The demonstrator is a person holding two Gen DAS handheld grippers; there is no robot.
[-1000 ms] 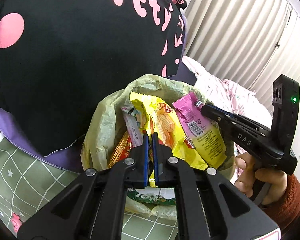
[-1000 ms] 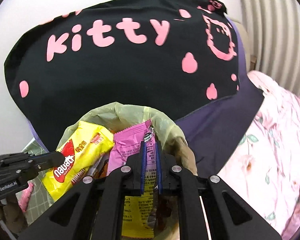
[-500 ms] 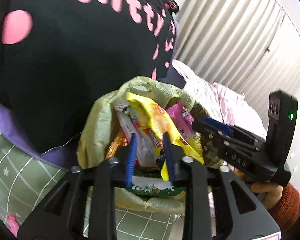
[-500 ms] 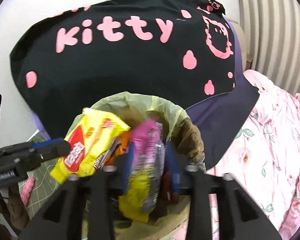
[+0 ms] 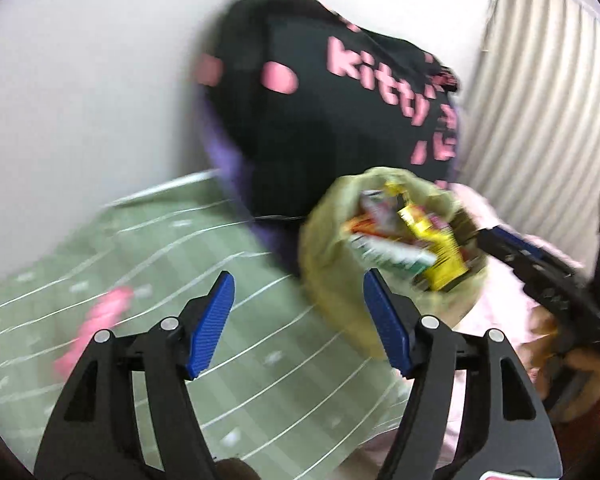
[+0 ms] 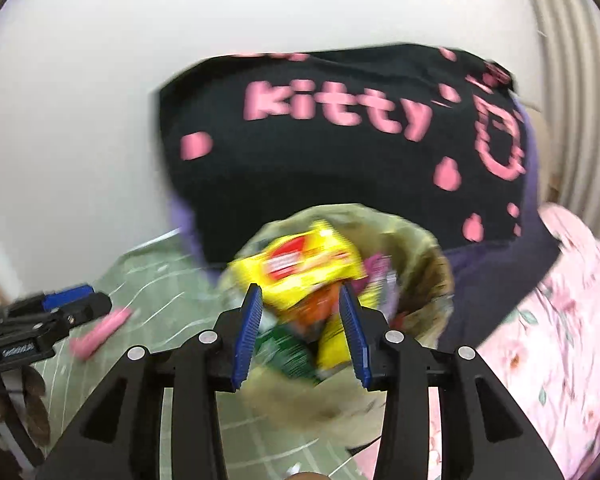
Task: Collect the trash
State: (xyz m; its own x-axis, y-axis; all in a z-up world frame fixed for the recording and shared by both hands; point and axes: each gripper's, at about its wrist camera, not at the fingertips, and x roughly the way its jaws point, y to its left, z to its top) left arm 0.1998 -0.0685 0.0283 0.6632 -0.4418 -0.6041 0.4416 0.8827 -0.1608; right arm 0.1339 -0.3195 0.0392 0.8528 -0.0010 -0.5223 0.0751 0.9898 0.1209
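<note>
A pale green trash bag (image 5: 340, 280) (image 6: 416, 256) stands open on the bed, stuffed with snack wrappers: a yellow wrapper (image 5: 440, 252) (image 6: 300, 268), a pink one (image 6: 380, 276) and a green one (image 6: 288, 356). My left gripper (image 5: 298, 324) is open and empty, to the left of the bag and apart from it. My right gripper (image 6: 302, 336) is open and empty, just in front of the bag's mouth. Each gripper shows in the other's view, the right one (image 5: 540, 276) and the left one (image 6: 52, 312). Both views are blurred.
A green grid-pattern sheet (image 5: 100, 260) (image 6: 148, 280) lies left of the bag, with a small pink object (image 5: 100, 320) (image 6: 100, 332) on it. A black "kitty" pillow (image 5: 320, 120) (image 6: 340, 140) leans on the white wall behind. Pink floral bedding (image 6: 560, 320) lies right.
Both grippers opened and let go of the yellow and pink wrappers, which now lie in the bag. Both drew back; the left swung to the left.
</note>
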